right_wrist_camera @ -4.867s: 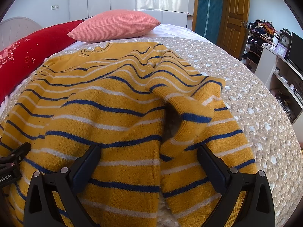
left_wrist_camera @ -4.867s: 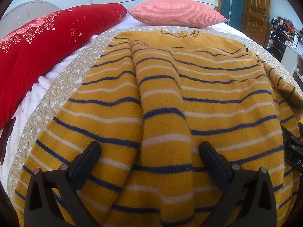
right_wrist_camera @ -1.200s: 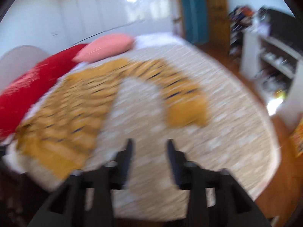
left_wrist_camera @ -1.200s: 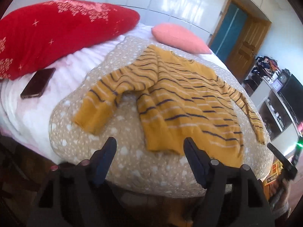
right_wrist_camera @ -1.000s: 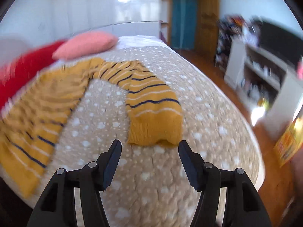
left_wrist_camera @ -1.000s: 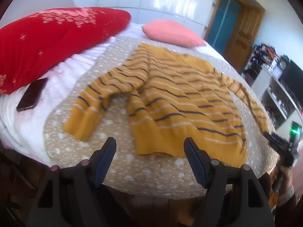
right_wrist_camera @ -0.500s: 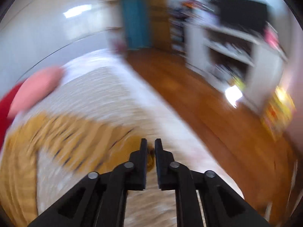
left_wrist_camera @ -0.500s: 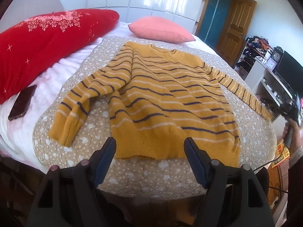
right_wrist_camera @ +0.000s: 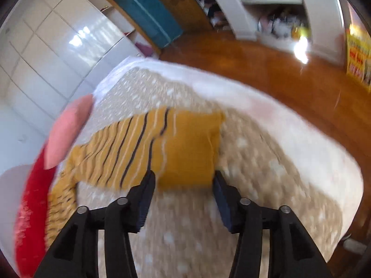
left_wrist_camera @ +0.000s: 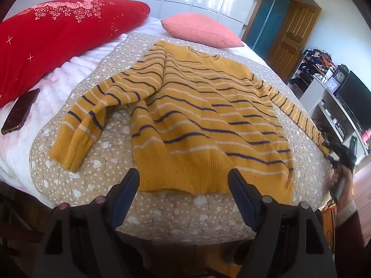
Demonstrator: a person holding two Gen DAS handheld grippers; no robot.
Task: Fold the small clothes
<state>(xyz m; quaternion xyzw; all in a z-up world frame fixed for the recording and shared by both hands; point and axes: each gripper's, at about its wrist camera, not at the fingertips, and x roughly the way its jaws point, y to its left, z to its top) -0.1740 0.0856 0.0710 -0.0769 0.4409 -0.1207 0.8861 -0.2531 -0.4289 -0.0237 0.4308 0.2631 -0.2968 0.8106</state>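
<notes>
A mustard sweater (left_wrist_camera: 204,115) with dark and white stripes lies flat on the bed, both sleeves spread out. My left gripper (left_wrist_camera: 183,180) hovers over its hem at the foot of the bed, its jaws opening with nothing held. In the right wrist view, my right gripper (right_wrist_camera: 183,185) is tilted over the right sleeve's cuff (right_wrist_camera: 190,153), its jaws opening. The cuff lies between the fingertips, and the pads do not press on it. The left wrist view shows the right gripper (left_wrist_camera: 343,157) blurred in a hand at the bed's right edge.
A beige dotted quilt (left_wrist_camera: 162,210) covers the bed. A red pillow (left_wrist_camera: 58,34) and a pink pillow (left_wrist_camera: 199,30) sit at its head, and a phone (left_wrist_camera: 19,111) lies on the left. Wooden floor (right_wrist_camera: 278,74) and white shelves (right_wrist_camera: 266,11) lie to the right.
The sweater, earlier close under both grippers with a sleeve bunched, now lies spread. My right gripper swung to the sleeve cuff, rolled, shut briefly and has reopened. The left gripper barely moved.
</notes>
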